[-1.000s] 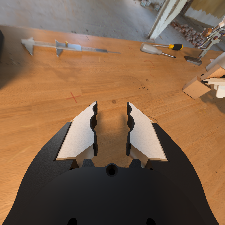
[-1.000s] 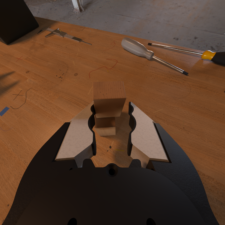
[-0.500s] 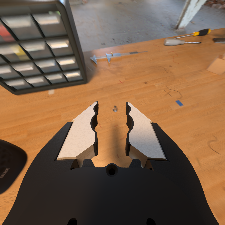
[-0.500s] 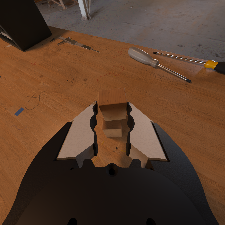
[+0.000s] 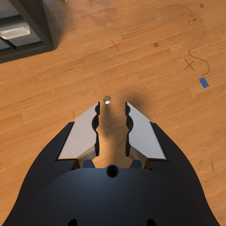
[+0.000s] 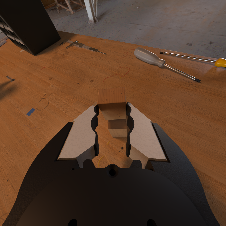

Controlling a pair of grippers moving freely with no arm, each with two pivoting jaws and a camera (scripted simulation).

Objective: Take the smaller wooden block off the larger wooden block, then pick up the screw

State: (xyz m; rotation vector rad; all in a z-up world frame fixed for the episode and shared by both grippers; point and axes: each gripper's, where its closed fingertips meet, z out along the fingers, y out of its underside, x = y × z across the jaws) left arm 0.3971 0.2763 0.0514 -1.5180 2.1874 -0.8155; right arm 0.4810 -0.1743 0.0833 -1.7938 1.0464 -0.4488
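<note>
The right tool [image 6: 111, 105] is pinching the wooden block [image 6: 111, 96] between its tips and holding it in the air above a second wooden block [image 6: 118, 128], which is lying on the table [image 6: 171, 122] just below and slightly toward the camera; which of the two is the smaller I cannot tell for certain, since the lifted one is nearer the lens. The grip is sitting only at the very ends of the fingers, so the block is at risk of twisting or slipping out, and if it drops it is likely landing back on the lower block and knocking it aside. The screw [image 5: 106, 99] is standing head-up on the table just ahead of the left tool [image 5: 112, 104], whose jaws are spread with nothing between them. The screw is lying nearer the left finger than the middle of the gap, so a closing finger may be nudging it over and sending it rolling toward the dark drawer cabinet [image 5: 24, 30]. Counting: two blocks, one screw, two tools, one cabinet, one caliper [image 6: 83, 46], two screwdrivers, a grey-handled one [image 6: 149, 57] and a yellow-handled one [image 6: 220, 62].
</note>
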